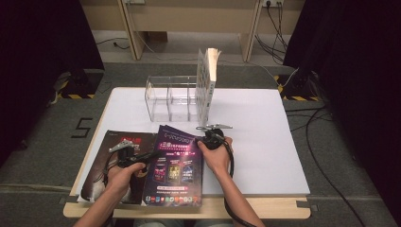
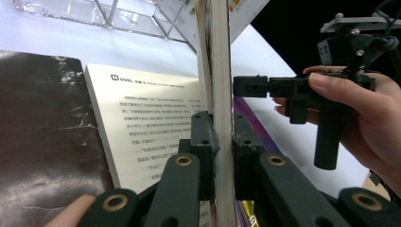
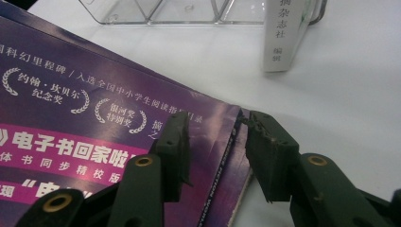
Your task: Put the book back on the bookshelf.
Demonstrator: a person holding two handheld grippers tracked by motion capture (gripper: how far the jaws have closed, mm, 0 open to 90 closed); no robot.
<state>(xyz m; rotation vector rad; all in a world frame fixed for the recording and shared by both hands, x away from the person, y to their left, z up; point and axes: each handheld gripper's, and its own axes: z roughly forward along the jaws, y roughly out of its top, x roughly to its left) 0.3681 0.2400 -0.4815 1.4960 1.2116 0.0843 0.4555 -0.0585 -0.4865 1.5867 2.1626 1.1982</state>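
A purple magazine (image 1: 175, 165) lies at the table's front centre, its left edge over a dark magazine (image 1: 106, 163). My left gripper (image 1: 144, 157) is shut on the purple magazine's left page edge. In the left gripper view that edge (image 2: 221, 71) stands upright between the closed jaws (image 2: 220, 135). My right gripper (image 1: 208, 139) is at the magazine's far right corner. In the right gripper view its jaws (image 3: 215, 137) stand open astride the spine of the purple cover (image 3: 71, 118), the pads not pressing. The right gripper (image 2: 250, 86), held by a hand, shows beyond the page edge.
A clear acrylic rack (image 1: 170, 97) stands at the back centre of the white sheet, with a book (image 1: 208, 80) upright at its right end. A white printed page (image 2: 146, 118) lies beside the dark cover (image 2: 42, 132). Bare white sheet extends to the right.
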